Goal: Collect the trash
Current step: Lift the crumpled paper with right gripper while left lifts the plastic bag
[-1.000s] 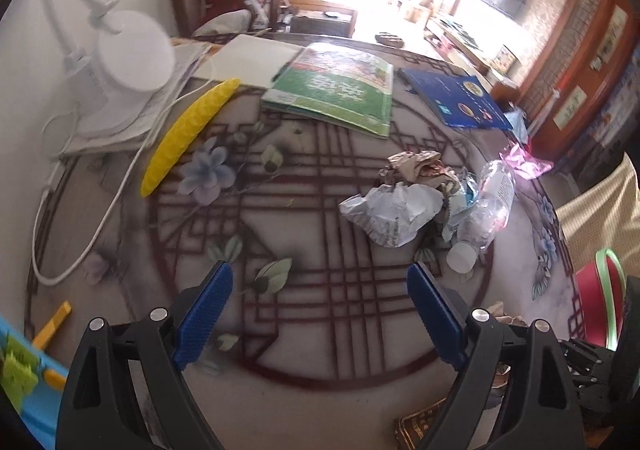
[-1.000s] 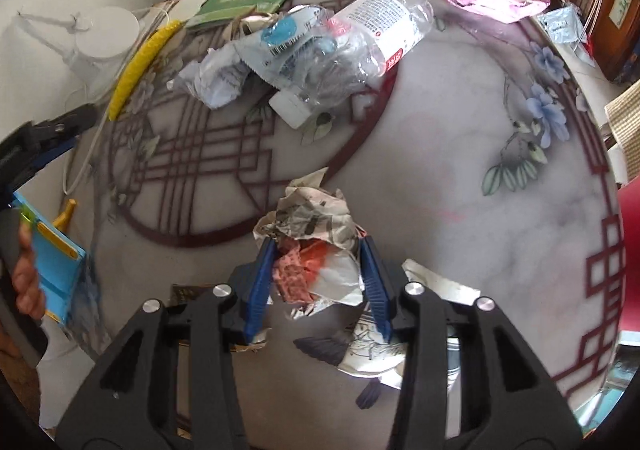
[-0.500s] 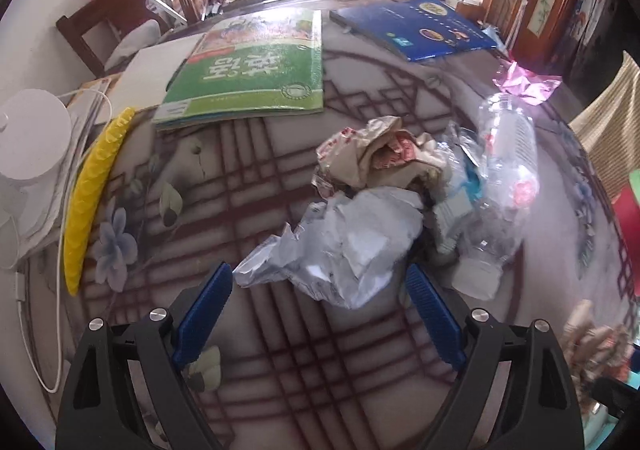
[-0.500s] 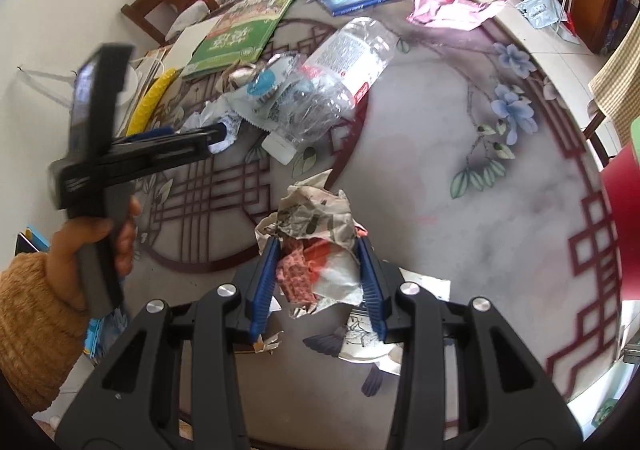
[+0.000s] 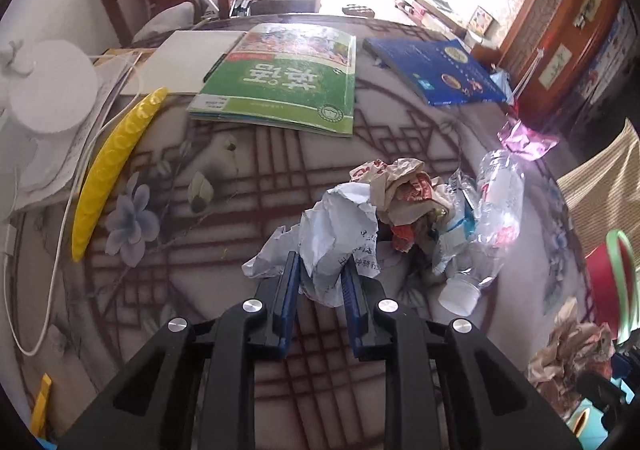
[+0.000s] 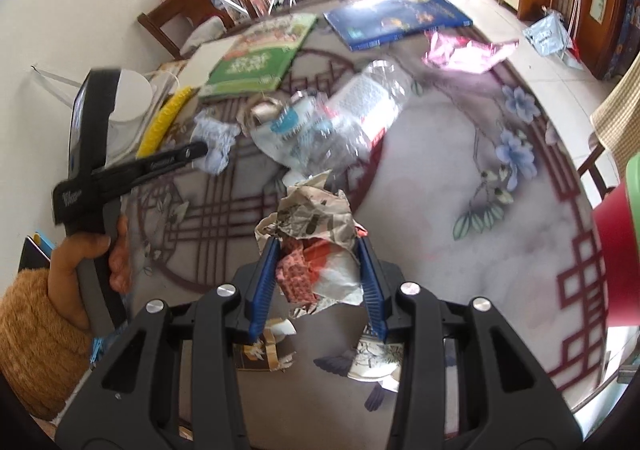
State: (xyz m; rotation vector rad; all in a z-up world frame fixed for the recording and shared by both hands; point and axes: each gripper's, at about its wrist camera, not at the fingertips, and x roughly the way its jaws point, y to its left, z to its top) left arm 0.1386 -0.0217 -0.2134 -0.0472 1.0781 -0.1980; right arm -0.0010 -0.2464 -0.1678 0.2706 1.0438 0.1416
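Cluttered patterned surface (image 5: 224, 330) | left gripper (image 5: 320, 270) fingers just closed, clamped on white crumpled paper (image 5: 340, 234) | right gripper (image 6: 318, 250) fingers clamped on newspaper wad (image 6: 316, 226) | risk: loose folds tear or slip when lifted; plastic bottle (image 5: 496, 218) nearby may roll.

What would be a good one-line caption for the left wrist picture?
Left gripper clamps crumpled white paper beside a plastic bottle on the patterned table.

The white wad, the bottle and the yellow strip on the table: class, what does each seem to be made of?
White wad: paper, matte; sharp creases and printed text show.
Bottle: clear thin plastic, glossy; the table pattern shows through it, it looks dented, and it has a white cap.
Yellow strip: probably moulded plastic or rubber, slightly shiny, with a scaly raised pattern; which one cannot be told.
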